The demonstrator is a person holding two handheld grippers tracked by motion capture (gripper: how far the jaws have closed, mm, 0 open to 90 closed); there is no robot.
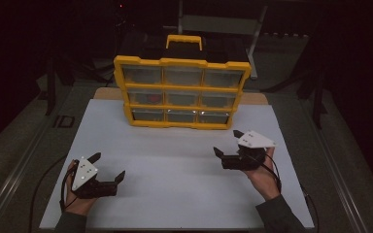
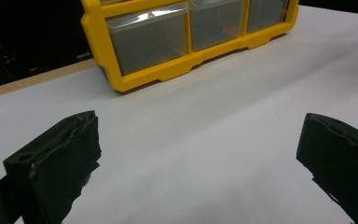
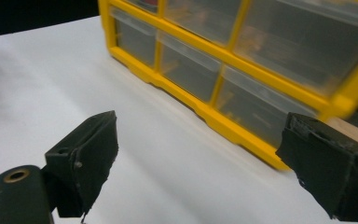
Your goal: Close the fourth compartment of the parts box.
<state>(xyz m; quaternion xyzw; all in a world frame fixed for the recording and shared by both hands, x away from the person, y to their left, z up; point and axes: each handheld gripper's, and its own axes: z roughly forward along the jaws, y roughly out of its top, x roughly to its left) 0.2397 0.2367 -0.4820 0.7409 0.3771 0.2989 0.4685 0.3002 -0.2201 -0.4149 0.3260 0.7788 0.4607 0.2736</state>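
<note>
**Approach to the drawer cabinet, both tongs empty**

The yellow drawer cabinet stood at the upper centre of the high view, on the far edge of the white surface. The right tongs, jaws spread wide with nothing between them, lay at centre right, near the cabinet's bottom-right drawer. The left tongs, likewise apart and empty, rested at lower left, well away. The step appeared to be the reach; the next move likely called for aligning the right jaws on a drawer front.
</note>
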